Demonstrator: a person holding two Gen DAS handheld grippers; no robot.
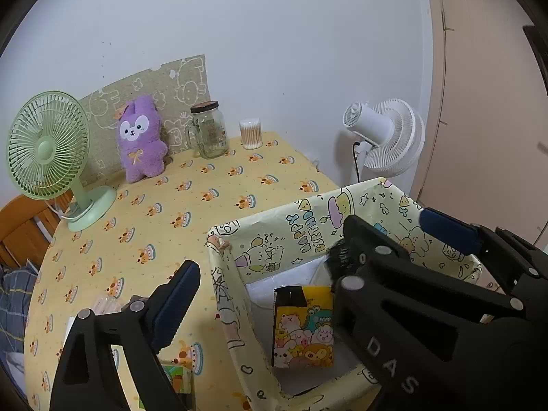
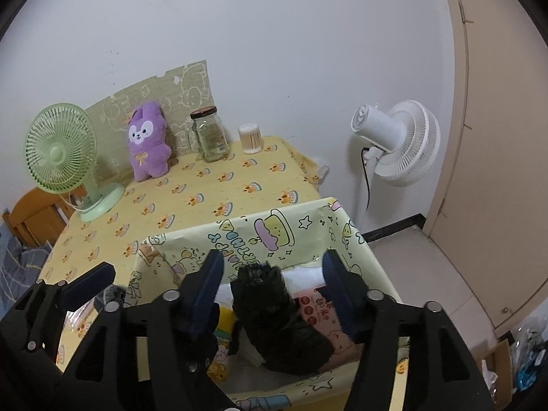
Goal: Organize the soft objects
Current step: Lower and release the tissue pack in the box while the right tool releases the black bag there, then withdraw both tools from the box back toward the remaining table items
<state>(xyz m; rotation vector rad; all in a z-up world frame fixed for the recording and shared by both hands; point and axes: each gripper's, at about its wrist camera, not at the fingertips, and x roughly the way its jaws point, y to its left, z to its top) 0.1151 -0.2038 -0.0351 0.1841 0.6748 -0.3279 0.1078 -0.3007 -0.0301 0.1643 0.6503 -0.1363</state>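
A paper-lined box [image 1: 301, 226] [image 2: 239, 236] with cartoon print stands at the table's near right corner. Inside lie a black fuzzy soft item [image 2: 274, 311], a yellow cartoon tissue pack [image 1: 303, 328], a pink pack [image 2: 318, 308] and white packs [image 1: 284, 281]. My right gripper [image 2: 274, 287] is open over the box, its fingers either side of the black item without touching it. My left gripper [image 1: 308, 250] is open and empty; the right gripper's black body crosses its view. A purple plush [image 1: 140, 137] [image 2: 149, 140] stands at the table's back.
A green desk fan [image 1: 48, 157] [image 2: 65, 150] stands back left. A glass jar [image 1: 207, 130] and a cotton swab tub [image 1: 251, 133] stand at the back. A white floor fan [image 2: 397, 140] is right of the table. A small green box [image 1: 178, 376] lies near the front.
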